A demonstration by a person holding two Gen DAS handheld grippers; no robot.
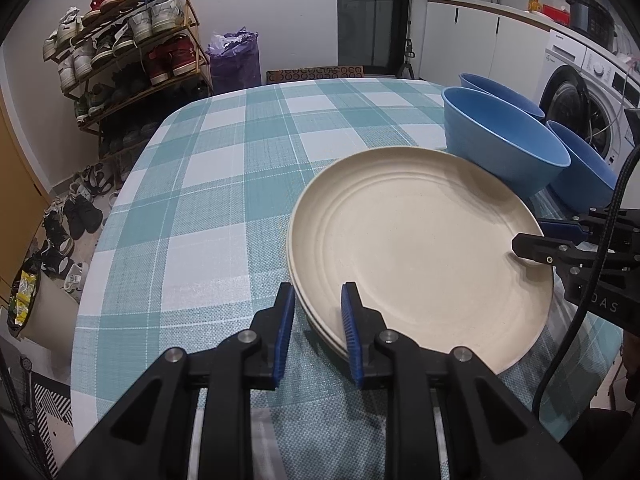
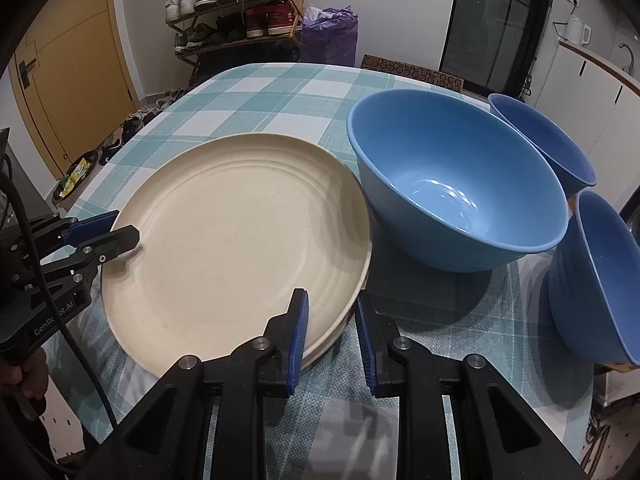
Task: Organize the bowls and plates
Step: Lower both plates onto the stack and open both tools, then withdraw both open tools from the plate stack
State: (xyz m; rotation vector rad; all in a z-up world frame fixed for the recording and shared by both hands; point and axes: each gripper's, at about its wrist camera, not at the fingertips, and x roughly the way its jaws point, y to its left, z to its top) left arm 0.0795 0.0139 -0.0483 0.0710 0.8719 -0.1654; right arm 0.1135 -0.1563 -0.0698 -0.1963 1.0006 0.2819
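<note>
A stack of cream plates (image 1: 420,248) (image 2: 240,232) lies on the checked tablecloth (image 1: 220,200). My left gripper (image 1: 318,312) straddles the stack's near-left rim, one blue pad inside the top plate and one outside, shut on that rim. My right gripper (image 2: 332,320) straddles the opposite rim the same way, also shut on it. Each gripper appears in the other's view: the right gripper (image 1: 530,236) and the left gripper (image 2: 122,226). Three blue bowls stand upright beside the plates: a large one (image 2: 460,184) (image 1: 504,140), one behind it (image 2: 544,140) and one at the right (image 2: 600,280).
A shoe rack (image 1: 128,48) and a purple bag (image 1: 234,60) stand beyond the table's far left. A washing machine (image 1: 580,96) and white cabinets line the right. The cloth left of the plates is bare. A hand (image 2: 24,376) holds the left gripper.
</note>
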